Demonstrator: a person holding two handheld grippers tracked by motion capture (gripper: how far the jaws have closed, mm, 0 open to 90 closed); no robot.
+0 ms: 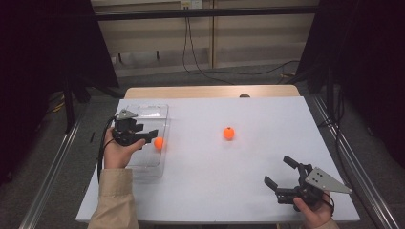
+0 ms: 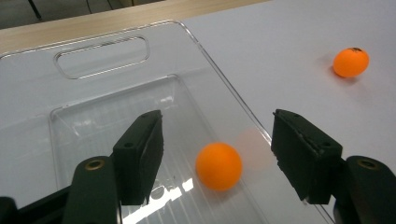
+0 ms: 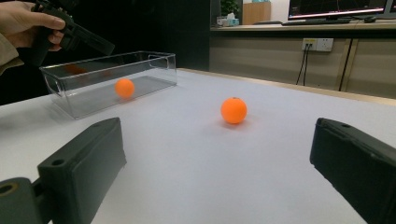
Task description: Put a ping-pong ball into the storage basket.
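One small orange ball (image 2: pixel 218 166) already sits inside the clear plastic rectangular bin (image 1: pixel 161 113) at the left side of the white desk (image 1: pixel 248 191); in the left claw view it looks slightly blurred, so I judge it is only just settling on the bin's floor. A second orange ball (image 1: pixel 229 133) lies on the bare desk near the middle, well apart from the bin. So, as I read it, the job of gathering the balls into the bin is about half done: one in, one left to fetch.

My left claw (image 1: pixel 149 135) hovers over the bin, just above the ball in it. Its jaws are spread apart with the ball below and between them, and neither pad touches it; I hold nothing there.

My right claw (image 1: pixel 281 172) rests low near the front right corner of the desk, aimed toward the ball in the open. Its jaws stand wide, empty, with bare desk between them, and the loose ball (image 3: pixel 234 110) lies ahead, well short of being reached. I judge that ball is the next one to pick up and carry across to the bin.
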